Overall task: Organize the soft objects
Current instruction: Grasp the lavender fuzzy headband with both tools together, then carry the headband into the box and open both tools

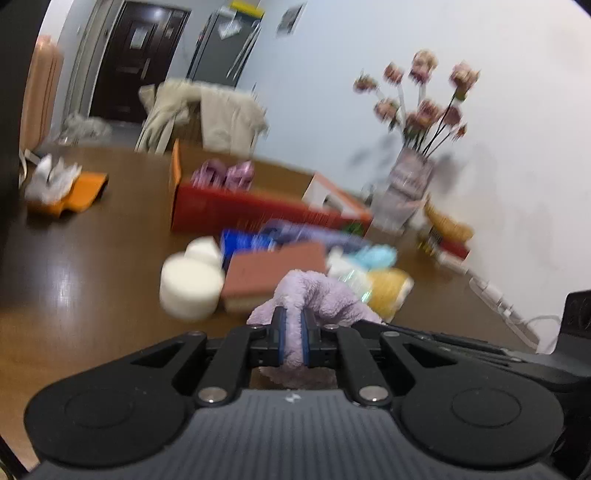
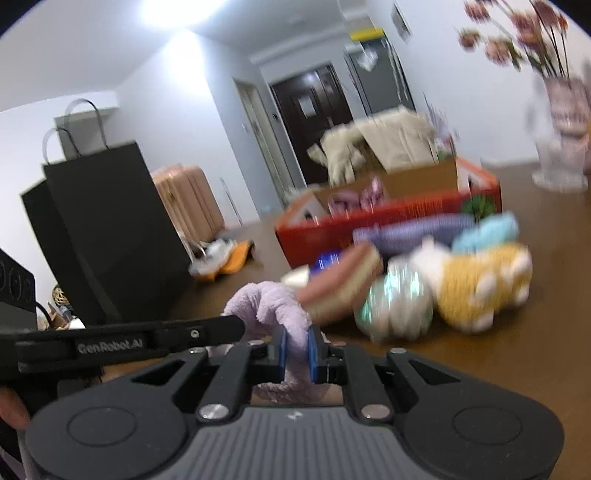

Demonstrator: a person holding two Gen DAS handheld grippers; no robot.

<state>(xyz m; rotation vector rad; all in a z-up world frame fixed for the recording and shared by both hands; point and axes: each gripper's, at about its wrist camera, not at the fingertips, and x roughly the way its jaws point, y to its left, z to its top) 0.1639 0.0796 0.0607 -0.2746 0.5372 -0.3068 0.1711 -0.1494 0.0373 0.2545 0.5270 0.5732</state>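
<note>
Brown table (image 1: 92, 258), both grippers pinching lilac towel (image 1: 314, 295)

Both pictures are bright but smeared by motion blur, strongest on the flowers (image 1: 424, 96) and the soft toys. A ceiling light (image 2: 181, 11) glares at upper left of the right view. Fisheye edges curve dark.

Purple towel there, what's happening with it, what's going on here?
A person is holding the purple towel with both handheld grippers: the left gripper and right gripper are each clamped on a fold of it. Ahead on the brown table, more soft items lie piled before an open red box.
</note>
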